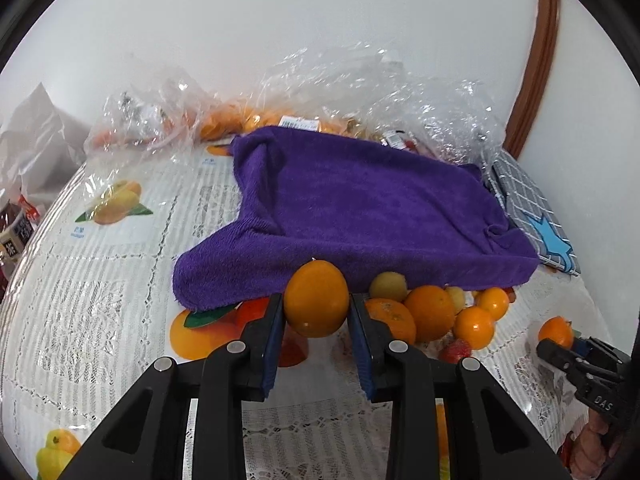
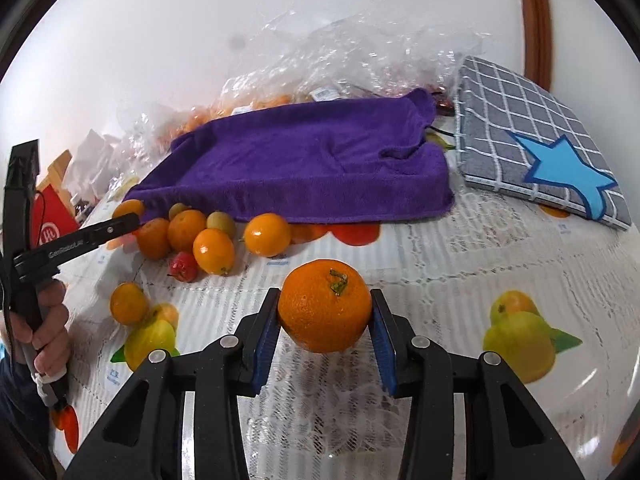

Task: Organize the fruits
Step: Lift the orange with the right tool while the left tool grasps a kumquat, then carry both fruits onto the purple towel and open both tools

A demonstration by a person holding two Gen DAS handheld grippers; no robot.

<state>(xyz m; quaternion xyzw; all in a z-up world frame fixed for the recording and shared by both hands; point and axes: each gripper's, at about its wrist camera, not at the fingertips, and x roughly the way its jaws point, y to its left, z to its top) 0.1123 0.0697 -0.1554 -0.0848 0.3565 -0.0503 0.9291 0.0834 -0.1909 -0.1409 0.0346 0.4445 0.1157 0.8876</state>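
The left gripper has its jaws closed narrow on a smooth orange fruit, the blue pads pressing its 2 sides. The fruit sits just in front of the purple towel, at 12 o'clock from the jaws.

The right gripper holds a mandarin with a green stem on top, its jaws a little wider, pads against both sides.

From the left jaws, a loose pile of fruit lies at 3 o'clock along the towel's front edge: several oranges, 2 pale yellow ones, and 1 small red one. It rests on a lace tablecloth printed with fruit pictures.

To do this step well, each fruit probably needs a gentle, centred squeeze and a straight lift, so it neither bruises nor rolls out.

The towel looks draped over a shallow tray; nothing lies on top of it. At 12 o'clock beyond, clear plastic bags hold more orange fruit. A grey checked cushion sits at 2 o'clock.
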